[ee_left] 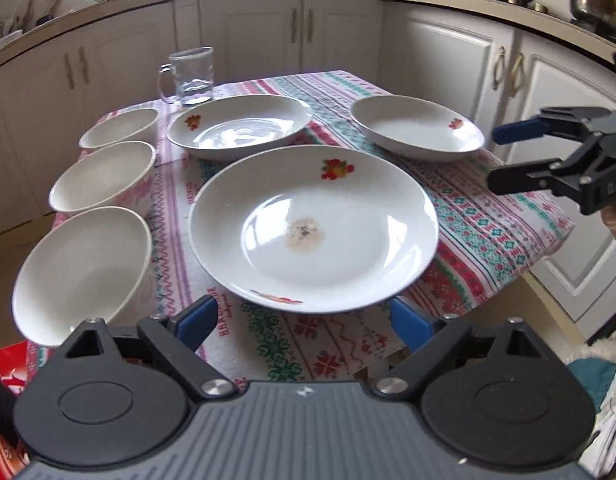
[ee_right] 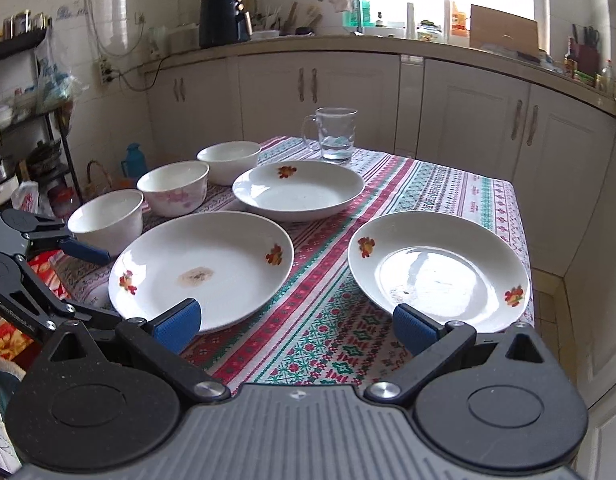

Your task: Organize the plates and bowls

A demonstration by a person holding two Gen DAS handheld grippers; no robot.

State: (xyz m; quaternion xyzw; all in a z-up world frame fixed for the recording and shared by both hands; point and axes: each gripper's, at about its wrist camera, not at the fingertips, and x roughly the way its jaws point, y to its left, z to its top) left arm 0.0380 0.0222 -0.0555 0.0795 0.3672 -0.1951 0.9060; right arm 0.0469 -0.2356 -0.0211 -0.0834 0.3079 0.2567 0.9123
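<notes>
Three white plates with fruit decals lie on the patterned tablecloth: a near stained plate (ee_left: 312, 228) (ee_right: 200, 270), a far plate (ee_left: 240, 124) (ee_right: 298, 190) and a right plate (ee_left: 418, 126) (ee_right: 438, 270). Three white bowls stand in a row at the left: near (ee_left: 82, 272) (ee_right: 106, 220), middle (ee_left: 102, 178) (ee_right: 174, 190), far (ee_left: 120, 128) (ee_right: 228, 160). My left gripper (ee_left: 304, 322) is open and empty in front of the stained plate. My right gripper (ee_right: 296, 324) is open and empty, at the table's near edge between the stained and right plates; it also shows in the left wrist view (ee_left: 504, 156).
A glass mug (ee_left: 190, 76) (ee_right: 334, 134) with some water stands at the table's far end. The tablecloth (ee_left: 488, 232) (ee_right: 328, 312) hangs over the edges. White cabinets (ee_left: 448, 52) and a cluttered counter surround the table. A shelf (ee_right: 24, 92) stands at the left.
</notes>
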